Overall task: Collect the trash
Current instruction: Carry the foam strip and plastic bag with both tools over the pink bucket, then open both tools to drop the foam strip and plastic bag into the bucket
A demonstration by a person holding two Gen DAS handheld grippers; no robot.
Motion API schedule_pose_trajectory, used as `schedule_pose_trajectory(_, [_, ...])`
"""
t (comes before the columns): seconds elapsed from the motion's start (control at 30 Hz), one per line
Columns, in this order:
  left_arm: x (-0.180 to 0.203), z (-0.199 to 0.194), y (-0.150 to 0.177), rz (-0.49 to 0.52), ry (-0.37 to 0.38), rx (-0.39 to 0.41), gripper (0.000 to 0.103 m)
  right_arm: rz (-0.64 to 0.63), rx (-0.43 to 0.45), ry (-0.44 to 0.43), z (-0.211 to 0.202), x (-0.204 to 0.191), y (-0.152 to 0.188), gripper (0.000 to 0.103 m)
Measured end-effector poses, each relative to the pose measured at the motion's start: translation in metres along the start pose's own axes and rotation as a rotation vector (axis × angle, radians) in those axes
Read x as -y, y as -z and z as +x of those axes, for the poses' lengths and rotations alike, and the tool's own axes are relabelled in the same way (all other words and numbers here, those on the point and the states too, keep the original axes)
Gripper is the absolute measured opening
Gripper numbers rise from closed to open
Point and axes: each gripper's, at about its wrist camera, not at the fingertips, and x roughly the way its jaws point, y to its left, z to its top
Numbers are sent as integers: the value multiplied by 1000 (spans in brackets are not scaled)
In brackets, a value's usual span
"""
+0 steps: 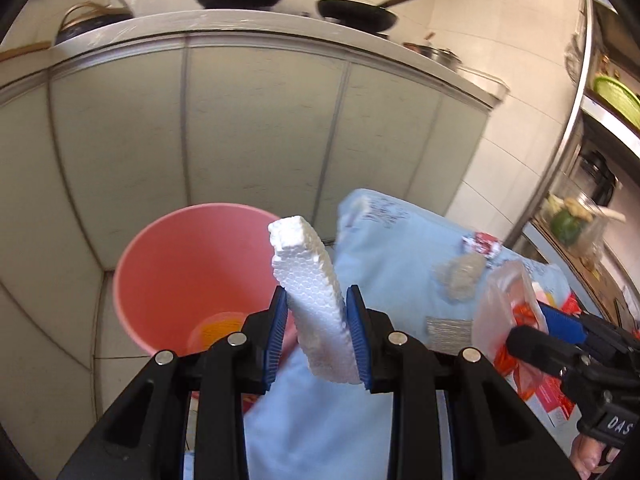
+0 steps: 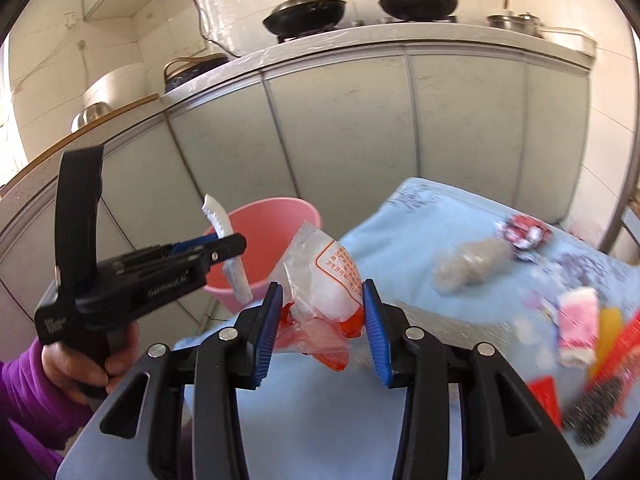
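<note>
My left gripper (image 1: 316,300) is shut on a white styrofoam piece (image 1: 312,292), held upright next to the rim of the pink bucket (image 1: 180,264), which has something orange at its bottom. It also shows in the right wrist view (image 2: 224,250) with the foam (image 2: 230,248) in front of the bucket (image 2: 272,228). My right gripper (image 2: 322,296) is shut on a crumpled clear plastic bag with red print (image 2: 328,284), above the light blue tablecloth (image 2: 400,248). That bag shows in the left wrist view (image 1: 508,304) too.
On the cloth lie a grey crumpled wad (image 2: 468,264), a red-white wrapper (image 2: 522,234), and pink, yellow and red packaging (image 2: 580,324) at the right. Pale cabinet doors (image 2: 340,128) stand behind the bucket, with woks (image 2: 308,12) on the counter above.
</note>
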Motion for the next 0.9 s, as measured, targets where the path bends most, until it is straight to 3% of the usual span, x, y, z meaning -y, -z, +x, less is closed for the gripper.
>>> schedule_pose_trajectory(0.2, [-48, 6, 0, -53, -78, 0, 30, -25, -25, -59, 57, -30, -27, 41])
schedule_pose_trajectory(0.43, [-81, 21, 5, -70, -127, -17, 30, -42, -79, -83, 113, -52, -33, 41])
schedule_pose_trajectory(0.77, [-97, 39, 8, -75, -141, -13, 30, -9, -108, -79, 155, -57, -33, 41])
schedule_pose_trajectory(0.9, [-97, 38, 10, -69, -138, -5, 40, 13, -110, -82, 164, -55, -34, 42])
